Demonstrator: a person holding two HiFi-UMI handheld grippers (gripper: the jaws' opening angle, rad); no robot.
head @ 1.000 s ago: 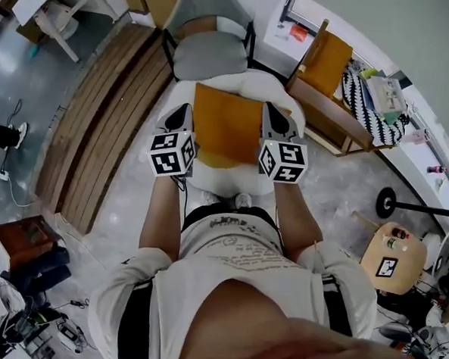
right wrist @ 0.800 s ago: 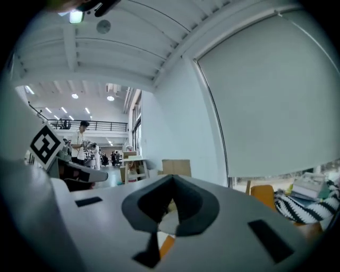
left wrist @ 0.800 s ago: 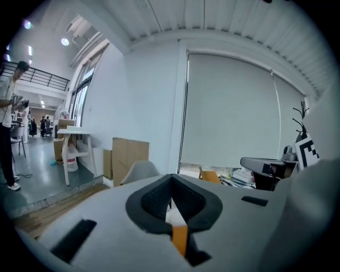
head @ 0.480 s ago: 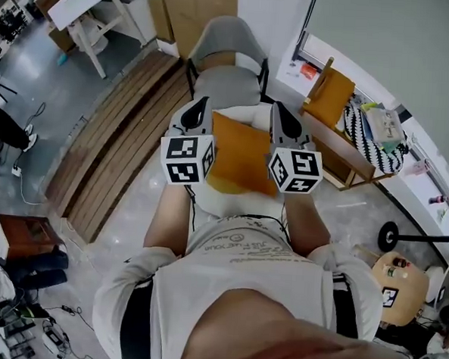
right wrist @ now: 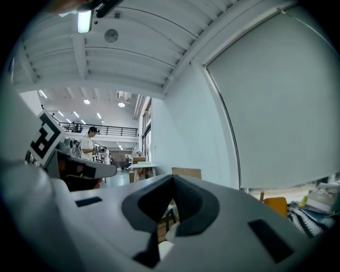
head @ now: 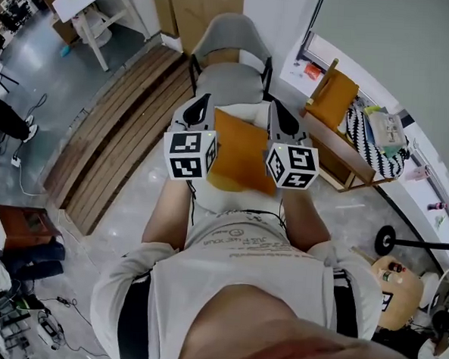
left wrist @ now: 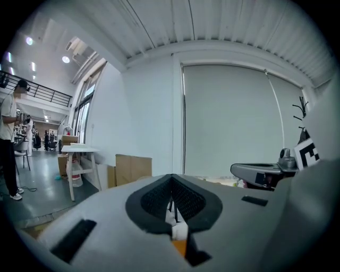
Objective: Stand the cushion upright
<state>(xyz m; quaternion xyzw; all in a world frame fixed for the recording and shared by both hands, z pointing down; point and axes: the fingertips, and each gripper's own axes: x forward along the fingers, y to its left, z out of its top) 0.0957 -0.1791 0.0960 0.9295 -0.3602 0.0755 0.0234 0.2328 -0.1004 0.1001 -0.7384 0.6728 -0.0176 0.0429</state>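
The orange cushion [head: 241, 153] hung in the air between the two grippers, over a white seat [head: 247, 112]. It leaned with its top edge away from the person and its flat face turned up toward the head camera.

The left gripper [head: 201, 105] was at the cushion's left edge. Its jaws were shut tight, and its own view showed a bit of orange low between them [left wrist: 179, 247], so it had hold of the cushion.

The right gripper [head: 280, 114] was at the cushion's right edge. Its jaws were shut tight too. It seemed to pinch that edge, but its own view showed only something pale low between the jaws, so this is less sure.

Both grippers pointed about level, away from the person.

A grey chair [head: 232, 54] stood just behind the white seat. Wooden boards [head: 113, 138] lay on the floor to the left. A wooden chair with an orange back [head: 332, 98] stood to the right.
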